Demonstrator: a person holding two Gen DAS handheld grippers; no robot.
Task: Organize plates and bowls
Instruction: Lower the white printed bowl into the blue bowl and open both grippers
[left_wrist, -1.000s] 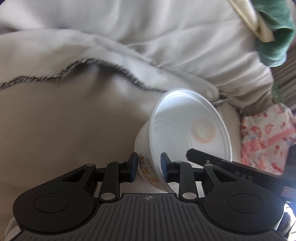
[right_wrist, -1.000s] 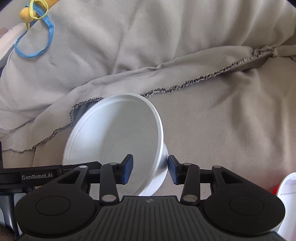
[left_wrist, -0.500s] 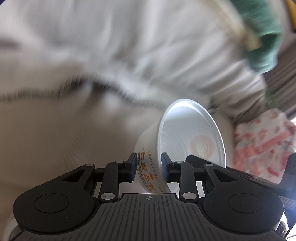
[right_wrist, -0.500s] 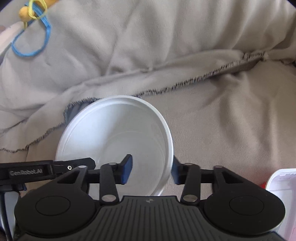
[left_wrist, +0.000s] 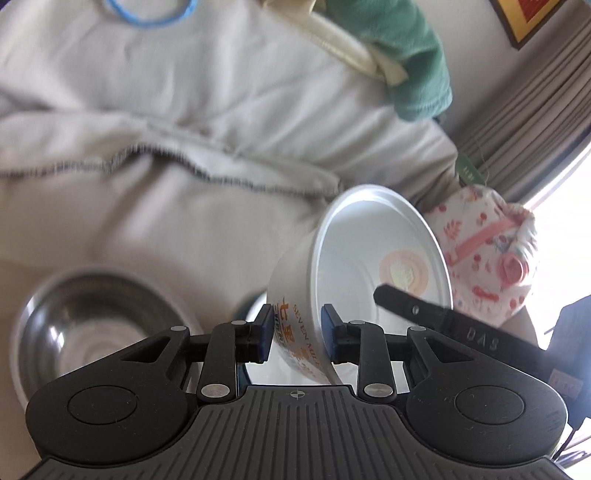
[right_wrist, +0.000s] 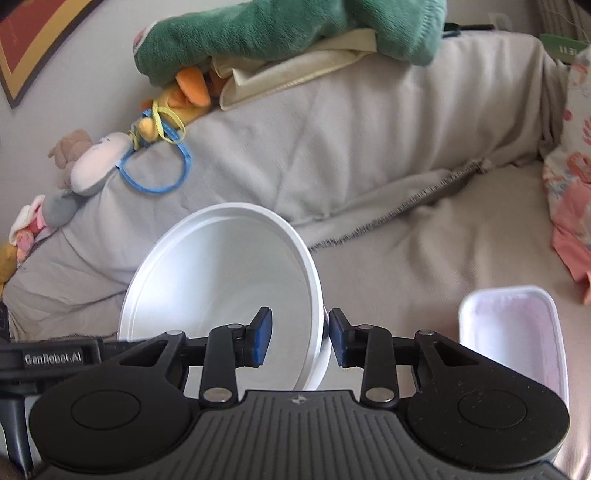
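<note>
Printed paper bowl (left_wrist: 354, 280): clamped by its wall in left gripper (left_wrist: 297, 332), tilted on its side, clear of the sofa cover (left_wrist: 184, 110).
Plain white bowl (right_wrist: 221, 288): pinched at the rim in right gripper (right_wrist: 300, 336), jaws just closed onto the wall; also held aloft and tilted.
Steel bowl (left_wrist: 92, 325): resting low left, empty.
White rectangular tub (right_wrist: 517, 332): lying beside the right gripper.
Step in hand: carrying both bowls.
Next move, judged: levelling each bowl, nesting one inside the other or into the steel bowl, then releasing.
</note>
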